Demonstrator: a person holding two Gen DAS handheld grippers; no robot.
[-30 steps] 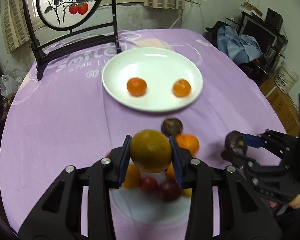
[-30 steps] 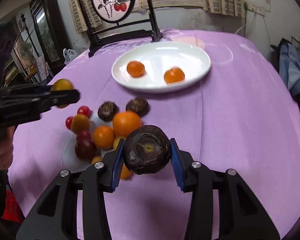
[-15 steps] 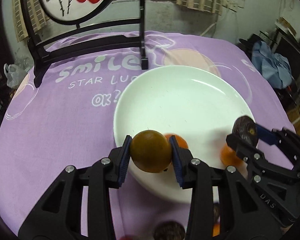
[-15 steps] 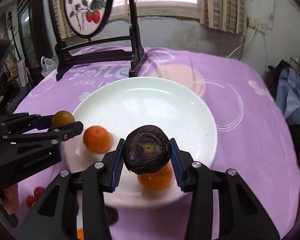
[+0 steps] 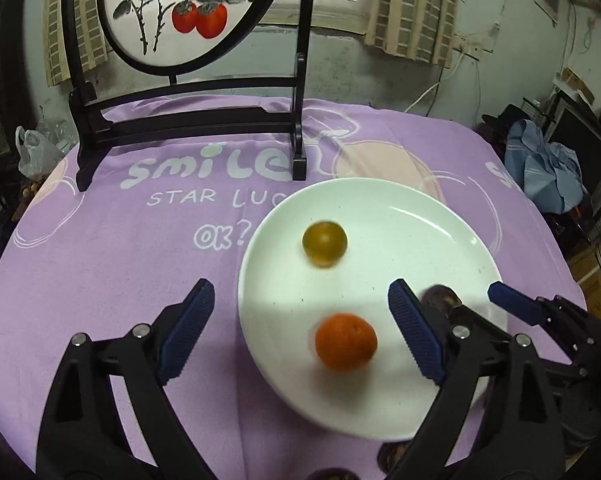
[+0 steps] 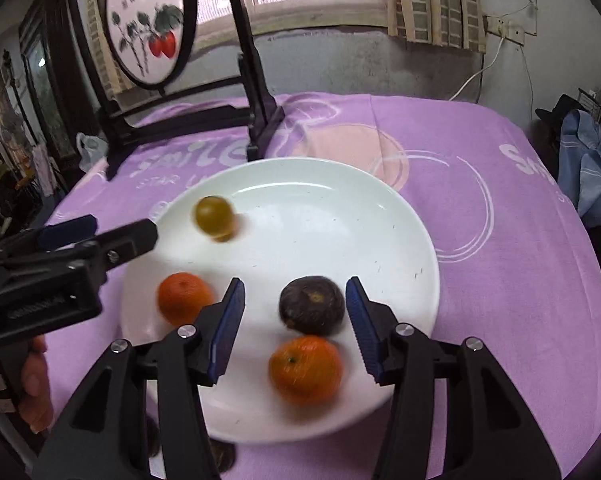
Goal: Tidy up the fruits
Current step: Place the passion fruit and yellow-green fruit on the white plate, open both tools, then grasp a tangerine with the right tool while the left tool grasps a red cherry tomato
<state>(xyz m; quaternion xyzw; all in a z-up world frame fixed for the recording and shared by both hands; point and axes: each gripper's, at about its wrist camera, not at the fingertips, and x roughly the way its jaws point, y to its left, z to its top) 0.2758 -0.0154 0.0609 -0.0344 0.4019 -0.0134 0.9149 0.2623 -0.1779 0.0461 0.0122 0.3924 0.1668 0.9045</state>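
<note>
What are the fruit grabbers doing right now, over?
Left tool open, empty. Right tool open, empty. Four fruits on white plate: yellow-green fruit, dark fruit, two oranges. Nothing blocking.

we see a round table under a purple cloth (image 5: 100,280) printed with white lettering. on it lie a white plate (image 5: 380,208) toward the right, a black wooden stand (image 5: 188,124) at the far edge, and some dark fruit (image 6: 220,456) just beside the plate's near rim.
</note>
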